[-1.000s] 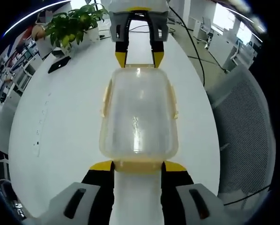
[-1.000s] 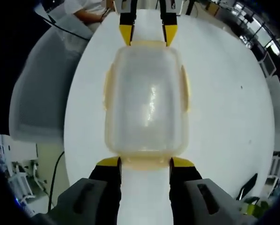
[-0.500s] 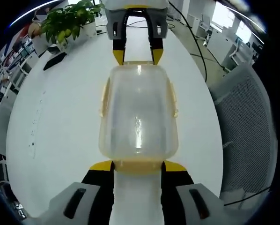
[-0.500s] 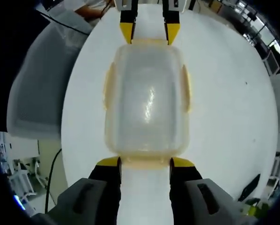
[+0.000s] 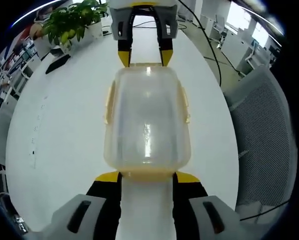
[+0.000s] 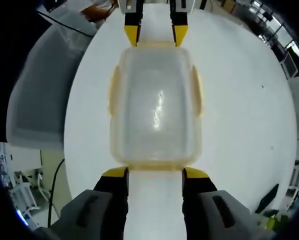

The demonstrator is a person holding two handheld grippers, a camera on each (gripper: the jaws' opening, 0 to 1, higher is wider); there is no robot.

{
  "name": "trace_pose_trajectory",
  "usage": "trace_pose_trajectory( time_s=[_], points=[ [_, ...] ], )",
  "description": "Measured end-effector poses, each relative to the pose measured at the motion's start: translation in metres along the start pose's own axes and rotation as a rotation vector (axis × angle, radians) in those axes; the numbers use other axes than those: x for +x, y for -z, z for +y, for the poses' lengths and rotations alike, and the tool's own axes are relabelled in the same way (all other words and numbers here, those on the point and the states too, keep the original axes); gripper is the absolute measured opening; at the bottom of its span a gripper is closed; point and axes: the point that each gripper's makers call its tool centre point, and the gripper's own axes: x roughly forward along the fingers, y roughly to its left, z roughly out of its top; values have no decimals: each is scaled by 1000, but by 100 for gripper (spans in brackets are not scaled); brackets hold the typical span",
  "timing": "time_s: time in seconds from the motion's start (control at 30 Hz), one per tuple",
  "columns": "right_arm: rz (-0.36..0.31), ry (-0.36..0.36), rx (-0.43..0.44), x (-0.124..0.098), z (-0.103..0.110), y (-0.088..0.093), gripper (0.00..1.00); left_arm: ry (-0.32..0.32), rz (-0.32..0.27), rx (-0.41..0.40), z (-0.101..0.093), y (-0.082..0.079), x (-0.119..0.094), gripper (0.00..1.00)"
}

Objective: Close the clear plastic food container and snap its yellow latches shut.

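Observation:
A clear plastic container (image 5: 147, 117) with its lid on stands on the white round table (image 5: 64, 130). Yellow latches sit on its long sides (image 5: 109, 102) (image 6: 196, 90). My left gripper (image 5: 148, 176) is open, its yellow tips straddling the near end latch (image 5: 147, 174). The right gripper (image 5: 145, 57) is at the far end in this view, also spread wide. In the right gripper view my right gripper (image 6: 155, 172) brackets its own end of the container (image 6: 154, 107), with the left gripper (image 6: 155, 35) opposite. Whether the tips touch the container I cannot tell.
A potted plant (image 5: 72, 25) and a flat black object (image 5: 57, 64) lie at the table's far left. Cables (image 5: 209, 55) run across the far right. A grey mesh chair (image 5: 259, 125) stands beside the table, also seen as the chair (image 6: 39, 90). A person (image 6: 89, 7) sits beyond.
Both views have crept slightly closer to the container, which looks a little larger. Both grippers stay spread at the two ends; the container has not visibly shifted.

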Motion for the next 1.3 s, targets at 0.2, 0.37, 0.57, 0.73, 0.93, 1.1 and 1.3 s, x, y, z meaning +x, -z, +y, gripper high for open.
trace_pose_trajectory(
  time_s=[0.2,0.37,0.57,0.73,0.93,1.1,1.3],
  points=[
    [-5,22,14,-5,0,3,45,-2,-21,13,-3,-2,-5,37],
    [-43,51,63,-15,-2,4,44,-19,-32,-1,-2,-4,-11,37],
    [-83,82,147,-26,-1,4,42,-54,-42,-68,3,-2,-19,37],
    [-160,111,267,-35,0,1,42,-95,-48,-171,6,3,-25,37],
    [-205,140,345,-38,3,1,41,-125,-88,-274,6,4,-27,37],
    [-245,160,419,-36,6,0,41,-146,-116,-346,4,6,-26,36],
    [-312,188,522,-38,3,-4,39,-169,-160,-461,4,4,-25,36]
  ],
)
